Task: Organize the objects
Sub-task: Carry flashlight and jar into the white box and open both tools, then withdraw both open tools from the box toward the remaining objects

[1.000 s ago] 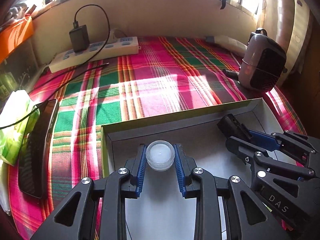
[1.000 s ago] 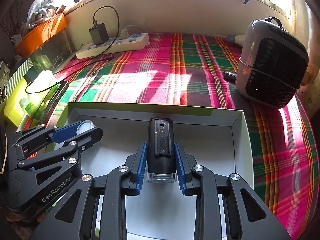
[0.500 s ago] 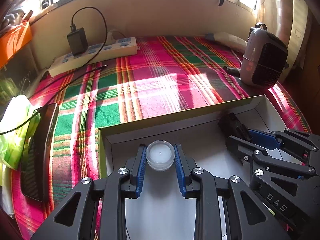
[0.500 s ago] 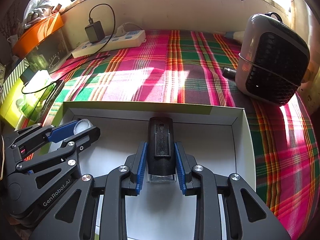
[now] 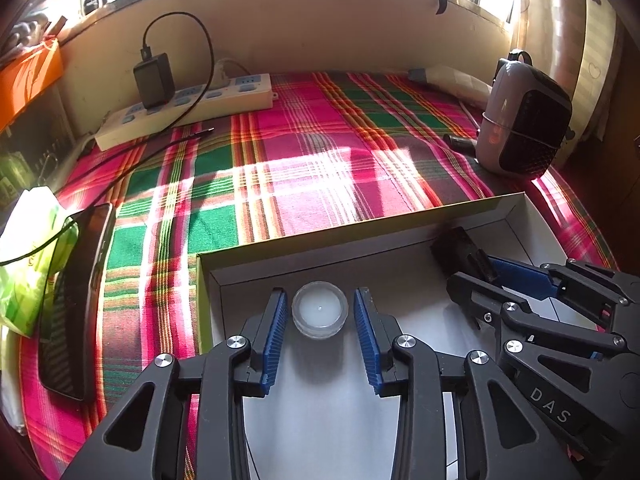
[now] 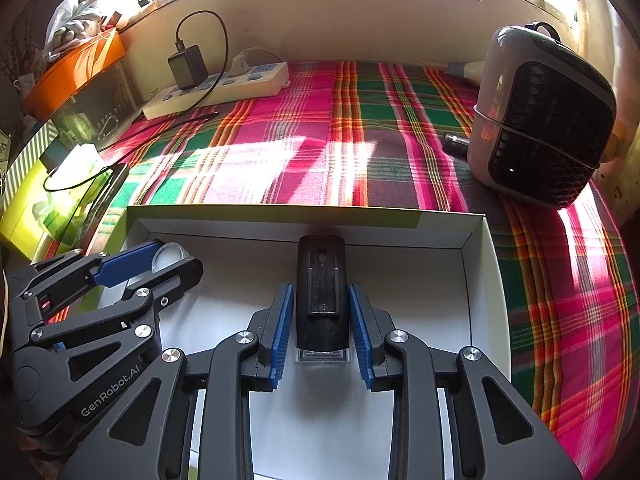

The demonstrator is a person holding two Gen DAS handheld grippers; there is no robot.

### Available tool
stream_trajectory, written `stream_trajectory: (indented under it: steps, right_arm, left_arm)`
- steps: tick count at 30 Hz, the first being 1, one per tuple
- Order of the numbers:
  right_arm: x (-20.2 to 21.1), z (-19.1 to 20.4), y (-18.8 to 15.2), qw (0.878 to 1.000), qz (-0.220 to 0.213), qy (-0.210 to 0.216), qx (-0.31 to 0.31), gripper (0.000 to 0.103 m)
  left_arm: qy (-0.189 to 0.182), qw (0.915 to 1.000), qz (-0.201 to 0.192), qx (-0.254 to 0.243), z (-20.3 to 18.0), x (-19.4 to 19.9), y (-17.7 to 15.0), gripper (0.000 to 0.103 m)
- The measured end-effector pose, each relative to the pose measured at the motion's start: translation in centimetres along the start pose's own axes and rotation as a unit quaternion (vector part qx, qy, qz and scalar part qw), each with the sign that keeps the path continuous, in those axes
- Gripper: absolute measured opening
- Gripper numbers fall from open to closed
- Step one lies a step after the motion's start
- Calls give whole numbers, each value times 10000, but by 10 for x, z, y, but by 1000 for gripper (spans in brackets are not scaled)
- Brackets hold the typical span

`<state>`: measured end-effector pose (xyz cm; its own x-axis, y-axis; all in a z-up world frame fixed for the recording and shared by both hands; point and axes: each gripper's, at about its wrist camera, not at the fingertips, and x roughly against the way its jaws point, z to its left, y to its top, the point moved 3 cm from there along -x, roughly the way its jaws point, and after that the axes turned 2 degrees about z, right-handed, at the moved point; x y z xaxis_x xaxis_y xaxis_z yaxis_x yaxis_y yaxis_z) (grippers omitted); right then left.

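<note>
The small round clear plastic tub with a white lid (image 5: 319, 312) is sitting on the floor of the shallow white cardboard box (image 5: 404, 236), at twelve o'clock from the left tool (image 5: 320, 316), whose blue pads have just been opening and are now standing clear of it on both sides. The black oblong device with a clear end (image 6: 320, 296) is lying with its long axis running twelve to six between the pads of the right tool (image 6: 320, 320), likewise just opened and not pressing. The box is resting on a pink and green plaid cloth (image 5: 280, 160) covering the desk beneath a sunlit window.
</note>
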<state>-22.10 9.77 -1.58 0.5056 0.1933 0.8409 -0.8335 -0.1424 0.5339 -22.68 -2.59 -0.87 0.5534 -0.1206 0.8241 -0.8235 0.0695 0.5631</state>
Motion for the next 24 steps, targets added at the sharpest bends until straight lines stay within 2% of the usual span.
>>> stream_trajectory:
  steps: [3,12,24]
  right_arm:
    - [3,1,-1,10000,-23,14,-23,43]
    - [17,0,-8,9999,-132,-61,-87,44]
    - [46,3,-27,9993,-352,-4,-141,44]
  left_arm:
    - [6,10000,1,52,1,3,-2,36]
    - [18,9999,-48,122,1,19,-11,36]
    - [105,9993,-326,157,-3,57,-34,36]
